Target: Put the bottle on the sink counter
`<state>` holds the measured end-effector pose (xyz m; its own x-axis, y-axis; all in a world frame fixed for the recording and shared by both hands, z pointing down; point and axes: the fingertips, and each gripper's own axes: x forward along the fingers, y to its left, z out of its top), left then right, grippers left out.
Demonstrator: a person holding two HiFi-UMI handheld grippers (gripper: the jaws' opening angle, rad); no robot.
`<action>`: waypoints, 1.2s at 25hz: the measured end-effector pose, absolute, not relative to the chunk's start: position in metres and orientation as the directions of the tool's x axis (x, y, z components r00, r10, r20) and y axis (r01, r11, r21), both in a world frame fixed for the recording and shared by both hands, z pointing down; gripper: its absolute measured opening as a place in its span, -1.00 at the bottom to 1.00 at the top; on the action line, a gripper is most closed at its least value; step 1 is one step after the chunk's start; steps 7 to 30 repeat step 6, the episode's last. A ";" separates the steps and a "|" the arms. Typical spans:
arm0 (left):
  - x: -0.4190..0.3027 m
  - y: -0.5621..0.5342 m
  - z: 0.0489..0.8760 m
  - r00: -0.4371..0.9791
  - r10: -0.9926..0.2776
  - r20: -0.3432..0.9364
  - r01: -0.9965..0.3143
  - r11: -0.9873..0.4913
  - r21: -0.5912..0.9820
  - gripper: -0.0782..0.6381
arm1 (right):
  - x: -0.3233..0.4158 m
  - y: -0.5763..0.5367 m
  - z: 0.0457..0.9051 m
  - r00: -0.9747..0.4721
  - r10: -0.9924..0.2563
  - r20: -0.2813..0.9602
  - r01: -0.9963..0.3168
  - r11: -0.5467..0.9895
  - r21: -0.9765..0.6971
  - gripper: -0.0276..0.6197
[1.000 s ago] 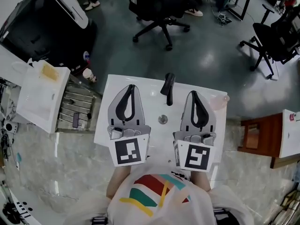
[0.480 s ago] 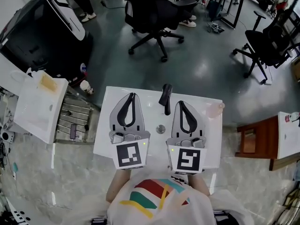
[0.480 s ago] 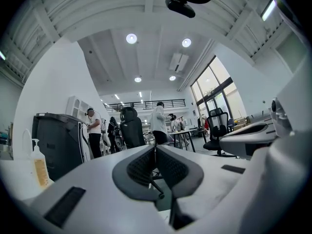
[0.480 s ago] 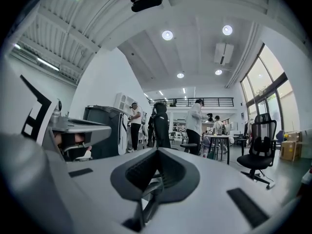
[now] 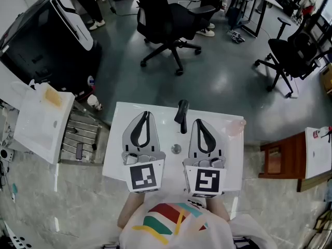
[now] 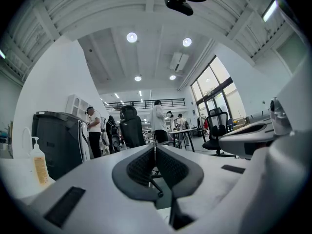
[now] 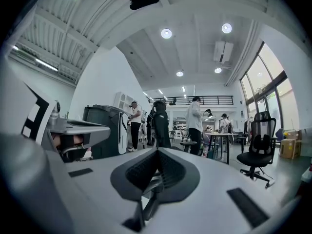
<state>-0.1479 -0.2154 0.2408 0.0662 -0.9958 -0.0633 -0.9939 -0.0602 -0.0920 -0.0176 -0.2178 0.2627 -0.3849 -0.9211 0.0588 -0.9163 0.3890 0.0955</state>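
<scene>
With left gripper [image 5: 144, 114] and right gripper [image 5: 198, 122] closed empty over the sink counter [image 5: 118, 139] and the pump bottle [image 6: 37, 162] upright on the side table [image 5: 32, 131] well left, probably best to spread jaws wide and clamp its body squarely.

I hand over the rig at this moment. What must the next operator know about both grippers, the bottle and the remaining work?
Left gripper: shut, empty, held over the sink counter.
Right gripper: shut, empty, beside the left one.
Bottle: pump bottle with yellow liquid, standing on the white unit left of the sink counter, not touched.
Done: nothing yet.
Left: open one gripper, take the bottle and set it on the sink counter.
</scene>
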 end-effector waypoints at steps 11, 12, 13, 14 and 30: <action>-0.146 -0.214 0.241 0.069 -0.995 -0.067 -0.993 -0.062 -0.100 -0.73 | -0.013 -0.214 0.268 -0.380 -0.922 0.078 -0.918 0.386 0.095 -0.88; -0.146 -0.214 0.241 0.069 -0.995 -0.067 -0.993 -0.062 -0.100 -0.73 | -0.013 -0.214 0.268 -0.380 -0.922 0.078 -0.918 0.386 0.095 -0.88; -0.146 -0.214 0.241 0.069 -0.995 -0.067 -0.993 -0.062 -0.100 -0.73 | -0.013 -0.214 0.268 -0.380 -0.922 0.078 -0.918 0.386 0.095 -0.88; -0.146 -0.214 0.241 0.069 -0.995 -0.067 -0.993 -0.062 -0.100 -0.73 | -0.013 -0.214 0.268 -0.380 -0.922 0.078 -0.918 0.386 0.095 -0.88; -0.146 -0.214 0.241 0.069 -0.995 -0.067 -0.993 -0.062 -0.100 -0.73 | -0.013 -0.214 0.268 -0.380 -0.922 0.078 -0.918 0.386 0.095 -0.88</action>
